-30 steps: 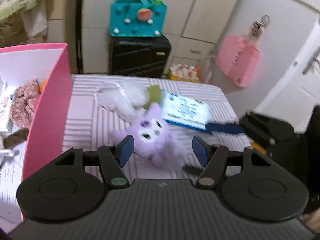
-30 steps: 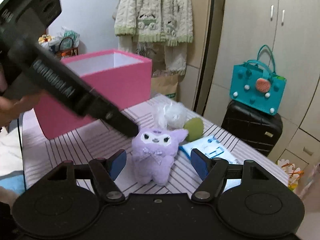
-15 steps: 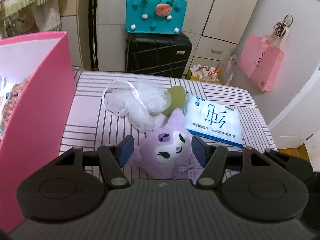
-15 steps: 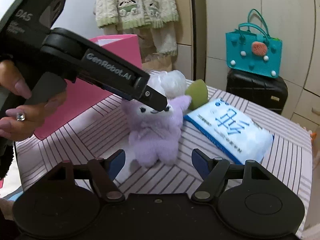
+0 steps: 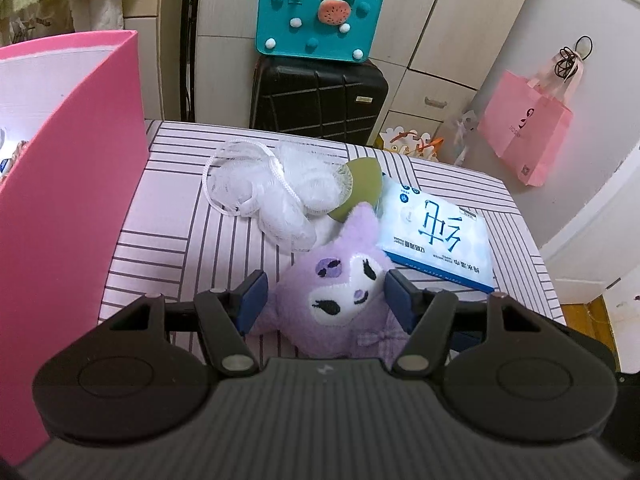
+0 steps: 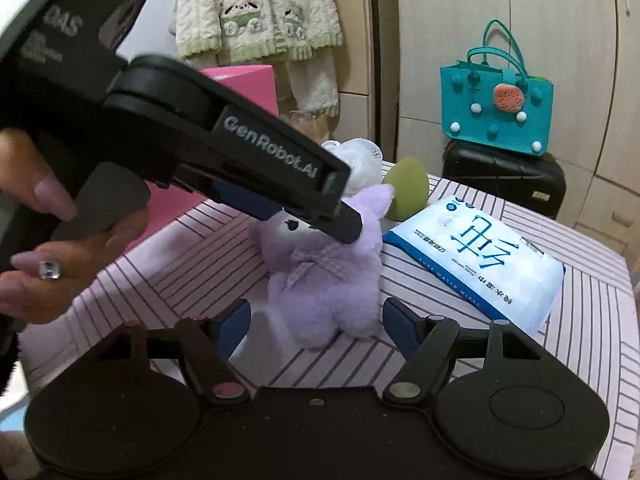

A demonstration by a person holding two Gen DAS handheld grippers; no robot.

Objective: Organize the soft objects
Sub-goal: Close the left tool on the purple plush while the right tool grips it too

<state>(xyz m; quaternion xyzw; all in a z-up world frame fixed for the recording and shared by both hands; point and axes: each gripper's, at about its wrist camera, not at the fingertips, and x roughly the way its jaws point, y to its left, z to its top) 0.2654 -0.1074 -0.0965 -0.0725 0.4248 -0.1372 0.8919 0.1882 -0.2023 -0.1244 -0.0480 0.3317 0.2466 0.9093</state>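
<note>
Plush toy between the jaws

Plush point(image 5: 340, 292) is soft and purple, with a white face, dark eyes, a pointy ear and a little checked bow at its neck. It lies on the striped table point(image 5: 168, 216), near the front edge, close to the pink box point(image 5: 68, 184).

Behind it lie a white mesh puff point(image 5: 276, 192) and a green sponge point(image 5: 360, 188). The sponge touches the puff. A blue and white wipes pack point(image 5: 436, 236) lies just beside the plush, to its right in the left wrist view.

The left gripper point(image 5: 323, 296) has its jaws spread about halfway, one on each side of the plush's head. The right finger is at the edge of the fur; I cannot tell if it presses. The left finger has a small gap beside it. In the right wrist view a hand point(image 6: 68, 264) holds this gripper, and its tip sits at the plush's face.

The right gripper point(image 6: 316, 326) also has its jaws spread, on each side of the plush's feet. They do not touch it.
</note>
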